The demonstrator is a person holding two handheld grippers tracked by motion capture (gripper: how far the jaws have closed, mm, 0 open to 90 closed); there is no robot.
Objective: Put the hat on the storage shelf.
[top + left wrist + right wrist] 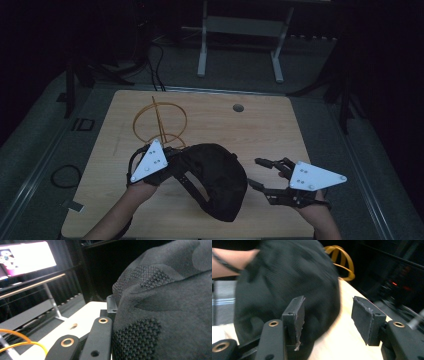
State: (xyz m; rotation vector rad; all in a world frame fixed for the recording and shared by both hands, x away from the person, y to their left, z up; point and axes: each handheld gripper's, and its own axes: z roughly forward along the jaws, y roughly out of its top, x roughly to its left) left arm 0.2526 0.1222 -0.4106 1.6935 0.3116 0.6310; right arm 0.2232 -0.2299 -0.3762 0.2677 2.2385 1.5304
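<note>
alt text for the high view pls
The left gripper is shut on a black cap held over a wooden table. The right gripper, jaws open, sits beside the cap; a yellow wire stand stands behind.

The left hand-held gripper (172, 159) is clamped tight with its forearm angled in from below, while the right hand-held gripper (258, 173) points leftward, its jaws standing apart.
</note>
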